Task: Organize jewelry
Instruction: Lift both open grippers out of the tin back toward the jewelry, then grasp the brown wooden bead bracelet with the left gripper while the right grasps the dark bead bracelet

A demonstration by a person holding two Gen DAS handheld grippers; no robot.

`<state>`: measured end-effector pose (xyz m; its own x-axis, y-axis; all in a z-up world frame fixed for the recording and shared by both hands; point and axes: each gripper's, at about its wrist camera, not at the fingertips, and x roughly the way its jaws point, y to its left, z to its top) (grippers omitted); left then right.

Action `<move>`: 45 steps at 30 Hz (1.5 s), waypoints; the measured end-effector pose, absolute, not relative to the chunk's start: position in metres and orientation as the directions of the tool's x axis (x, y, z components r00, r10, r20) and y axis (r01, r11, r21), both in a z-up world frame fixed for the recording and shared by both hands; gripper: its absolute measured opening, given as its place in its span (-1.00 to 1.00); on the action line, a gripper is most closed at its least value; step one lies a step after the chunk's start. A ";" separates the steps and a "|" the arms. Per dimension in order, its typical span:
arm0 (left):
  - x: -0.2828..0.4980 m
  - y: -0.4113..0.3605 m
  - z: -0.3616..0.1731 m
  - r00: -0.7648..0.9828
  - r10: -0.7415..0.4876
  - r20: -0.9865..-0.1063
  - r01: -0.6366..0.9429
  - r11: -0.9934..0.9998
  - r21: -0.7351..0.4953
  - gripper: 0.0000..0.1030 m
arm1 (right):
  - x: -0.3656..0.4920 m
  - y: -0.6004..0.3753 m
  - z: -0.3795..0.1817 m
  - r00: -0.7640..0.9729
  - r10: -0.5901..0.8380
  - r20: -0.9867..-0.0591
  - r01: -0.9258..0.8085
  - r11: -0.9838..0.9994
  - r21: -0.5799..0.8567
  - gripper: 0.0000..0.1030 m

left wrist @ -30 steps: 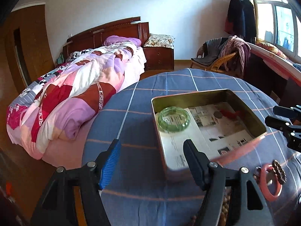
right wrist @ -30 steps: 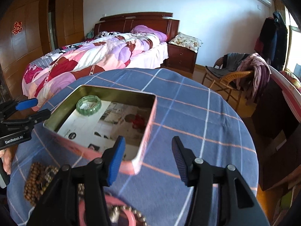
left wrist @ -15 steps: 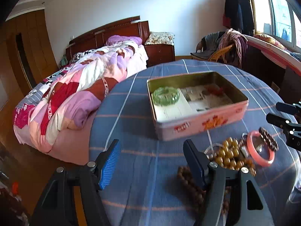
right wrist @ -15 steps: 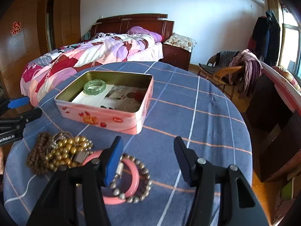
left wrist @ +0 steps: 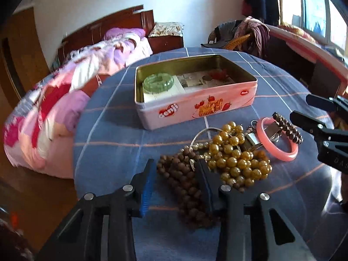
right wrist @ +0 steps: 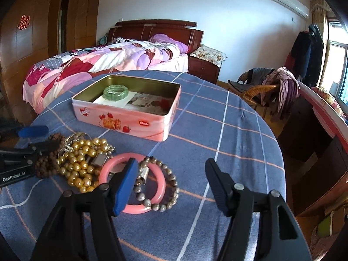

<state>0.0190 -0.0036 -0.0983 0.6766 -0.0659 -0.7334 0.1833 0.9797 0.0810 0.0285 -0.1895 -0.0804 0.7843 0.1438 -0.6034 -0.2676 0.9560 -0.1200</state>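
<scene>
A pink biscuit tin point(left wrist: 195, 108) point(right wrist: 130, 121) stands open on the blue checked table point(left wrist: 108, 130), with a green bangle point(left wrist: 158, 82) point(right wrist: 115, 91) inside. In front of it lies a heap of jewelry: a brown wooden bead strand point(left wrist: 180, 178), gold beads point(left wrist: 235, 154) point(right wrist: 80, 158), a pink bangle point(left wrist: 280, 152) point(right wrist: 113, 161) and a dark bead bracelet point(left wrist: 287, 128) point(right wrist: 171, 195). My left gripper point(left wrist: 176, 169) straddles the brown strand, its jaws closing, and the pads do not visibly press the beads. My right gripper point(right wrist: 171, 169) point(left wrist: 304, 108) hovers over the pink bangle and bracelet with its jaws opening and nothing gripped.
A bed point(right wrist: 108, 63) with a patchwork quilt lies beyond the table's far left edge. A wicker chair point(right wrist: 261, 89) draped with clothes and a long desk point(right wrist: 315, 108) stand to the right. Bare cloth point(right wrist: 228, 141) stretches right of the tin.
Both grippers have pulled back from over the tin and dropped to the jewelry heap. The left jaws have narrowed around the brown beads. The right jaws have widened.
</scene>
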 end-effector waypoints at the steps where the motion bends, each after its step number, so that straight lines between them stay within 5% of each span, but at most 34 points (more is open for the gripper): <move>1: 0.019 -0.004 -0.098 0.678 -0.066 -0.732 0.185 0.979 0.083 -0.39 | 0.027 -0.189 -0.081 0.786 0.143 -0.602 -0.266 0.956 -0.121 0.35; 2: 0.019 -0.004 -0.097 0.678 -0.076 -0.731 0.192 0.978 0.077 -0.85 | 0.026 -0.188 -0.082 0.786 0.142 -0.601 -0.265 0.956 -0.121 0.35; 3: 0.019 -0.003 -0.096 0.676 -0.088 -0.732 0.200 0.977 0.068 -0.88 | 0.026 -0.188 -0.083 0.786 0.143 -0.601 -0.266 0.956 -0.120 0.35; 19: 0.022 0.031 -0.067 0.762 -0.040 -0.647 0.124 0.989 0.085 -1.00 | 0.028 -0.197 -0.086 0.780 0.146 -0.608 -0.256 0.962 -0.098 0.35; 34: 0.031 0.024 -0.090 0.739 -0.076 -0.669 0.148 0.988 0.052 -1.00 | 0.025 -0.189 -0.092 0.753 0.213 -0.623 -0.325 0.943 -0.071 0.31; 36: 0.032 0.022 -0.091 0.736 -0.050 -0.675 0.131 0.989 0.069 -0.84 | 0.025 -0.186 -0.094 0.743 0.222 -0.631 -0.342 0.937 -0.074 0.30; 38: 0.032 0.020 -0.093 0.734 -0.024 -0.679 0.117 0.989 0.092 0.07 | 0.024 -0.183 -0.094 0.741 0.225 -0.633 -0.352 0.932 -0.081 0.11; 39: 0.030 0.020 -0.093 0.745 -0.017 -0.667 0.109 0.989 0.096 0.22 | 0.024 -0.182 -0.095 0.738 0.228 -0.635 -0.358 0.930 -0.082 0.07; 45: 0.030 0.019 -0.095 0.739 -0.027 -0.674 0.116 0.989 0.087 0.29 | 0.028 -0.178 -0.103 0.702 0.239 -0.671 -0.388 0.919 -0.078 -0.26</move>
<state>0.0303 0.0194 -0.0952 0.7386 -0.0268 -0.6736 0.1155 0.9895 0.0873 0.0280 -0.1778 -0.1034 0.7018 0.2393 -0.6710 -0.3877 0.9185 -0.0779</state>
